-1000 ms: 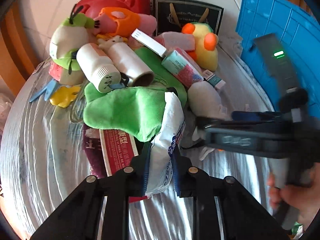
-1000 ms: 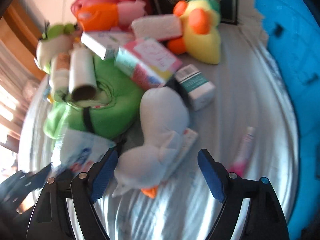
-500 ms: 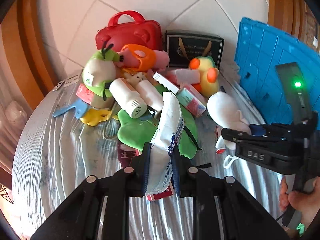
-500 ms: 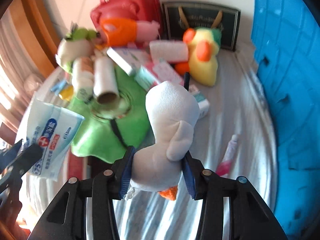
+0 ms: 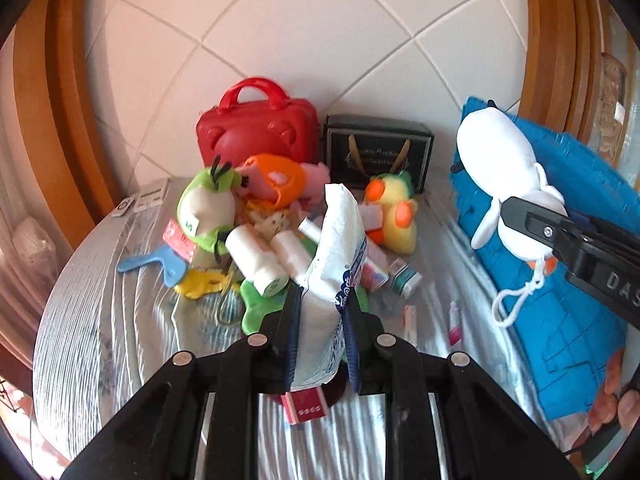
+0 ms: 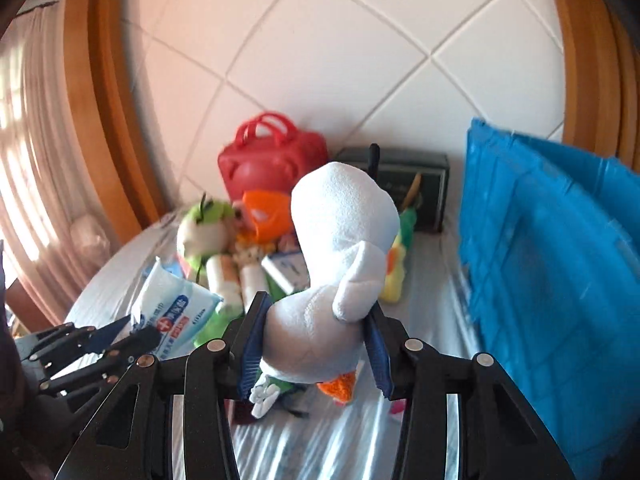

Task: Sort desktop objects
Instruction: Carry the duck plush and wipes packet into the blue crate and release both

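My left gripper (image 5: 322, 332) is shut on a white and blue pack of wet wipes (image 5: 334, 264), held upright above the table. The same pack (image 6: 176, 312) shows at lower left in the right wrist view, in the left gripper (image 6: 116, 340). My right gripper (image 6: 314, 346) is shut on a white plush duck (image 6: 332, 280) with orange feet, lifted well off the table. In the left wrist view that duck (image 5: 504, 172) hangs at the right in front of the blue crate (image 5: 568, 280), its cord loop dangling.
A heap on the round table (image 5: 100, 320): red toy case (image 5: 256, 136), black gift box (image 5: 376, 152), green plush (image 5: 208, 208), orange-pink plush (image 5: 276, 180), yellow duck plush (image 5: 394, 212), white bottles (image 5: 260, 260), small boxes. The blue crate (image 6: 552, 272) stands at the right.
Both grippers rose from the table. The right gripper closed on the white duck and lifted it. The left one carried the wipes pack up; the heap looks farther away.
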Demonstrator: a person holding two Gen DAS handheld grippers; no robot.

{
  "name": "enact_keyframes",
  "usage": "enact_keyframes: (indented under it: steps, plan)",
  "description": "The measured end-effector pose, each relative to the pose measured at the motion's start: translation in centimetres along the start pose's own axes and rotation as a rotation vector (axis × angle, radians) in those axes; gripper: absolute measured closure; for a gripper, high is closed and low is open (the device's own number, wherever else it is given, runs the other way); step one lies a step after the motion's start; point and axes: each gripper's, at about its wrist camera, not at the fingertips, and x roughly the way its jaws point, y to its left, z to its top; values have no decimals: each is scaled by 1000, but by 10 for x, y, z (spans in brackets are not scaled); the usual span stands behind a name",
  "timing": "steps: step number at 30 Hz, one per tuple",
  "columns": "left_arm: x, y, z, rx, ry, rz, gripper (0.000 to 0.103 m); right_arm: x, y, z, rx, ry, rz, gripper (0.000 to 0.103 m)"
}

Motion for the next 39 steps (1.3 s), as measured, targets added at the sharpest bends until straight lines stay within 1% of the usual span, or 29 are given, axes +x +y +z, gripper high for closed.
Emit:
enact_keyframes:
  steps: [3,7,11,14,19,20,21,22,26,28,30,33,36,39]
  plan:
    - [-12,-16,15,22,-40,-34,84,-29,-6,11,16,-60,-15,59]
    - [-20,-40,33,49,-67,-87,84,-63,-21,14,58,-127,-51,59]
    - [-32,-70,49,90,-107,-145,84,-99,-45,17,114,-192,-112,59]
    - [-42,-98,60,127,-135,-197,84,-124,-66,18,159,-238,-173,59]
    - [-57,-150,80,190,-173,-275,84,-162,-116,13,263,-279,-264,59]
    - [-59,-160,83,198,-174,-288,84,-171,-127,12,304,-285,-237,59]
    - [-61,-170,85,205,-171,-307,84,-176,-135,9,345,-286,-189,59]
    - [-65,-182,87,214,-170,-334,84,-181,-141,8,360,-279,-173,59]
    - [-80,-218,89,248,-185,-401,84,-206,-153,3,329,-265,-296,59]
    - [-87,-238,89,270,-183,-439,84,-223,-169,-1,343,-271,-330,59]
    - [-92,-256,89,295,-182,-462,84,-237,-184,-7,355,-272,-367,58]
    - [-95,-282,87,336,-184,-472,84,-250,-206,-18,370,-266,-434,58]
    - [-94,-307,82,375,-160,-487,84,-254,-221,-28,372,-246,-495,58]
    - [-91,-323,77,398,-142,-488,84,-255,-237,-36,379,-221,-534,58]
